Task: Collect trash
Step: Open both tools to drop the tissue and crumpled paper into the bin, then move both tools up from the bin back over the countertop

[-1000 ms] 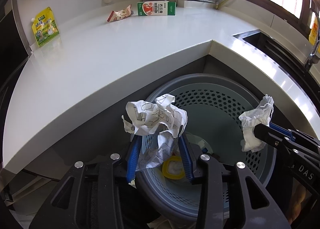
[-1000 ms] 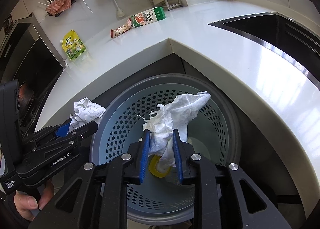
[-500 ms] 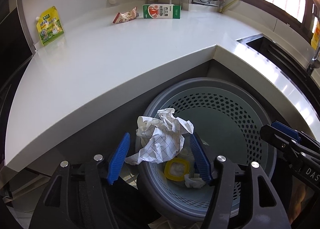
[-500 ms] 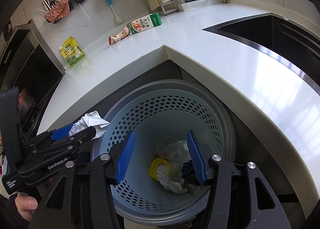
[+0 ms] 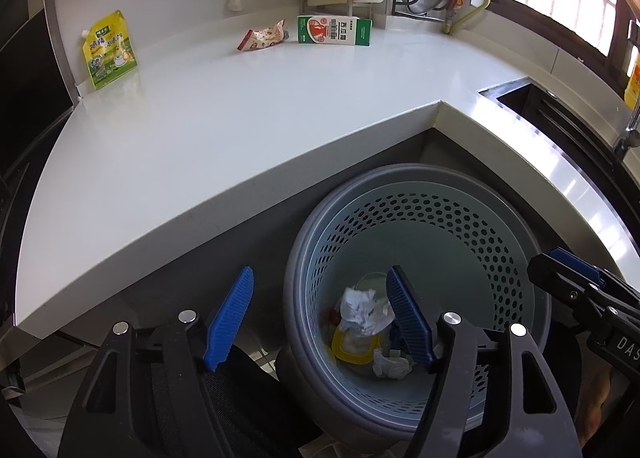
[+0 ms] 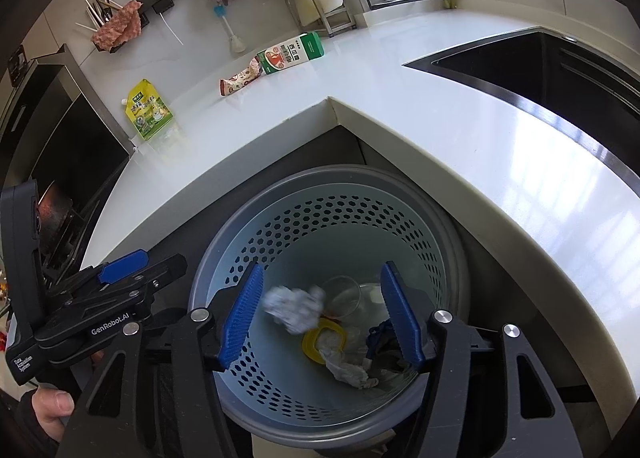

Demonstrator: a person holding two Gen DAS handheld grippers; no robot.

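your left gripper (image 5: 320,314) and right gripper (image 6: 320,318) have just been opening, nothing between the fingers. both hang over the bin (image 6: 456,242) so paper drops in: the checked wad (image 6: 294,306) lies below, probably still settling.

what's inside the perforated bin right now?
In the bin: crumpled checked paper, white tissue wad, yellow-rimmed lid, clear plastic cup, something dark blue. The right gripper's fingers hide part of the bottom.
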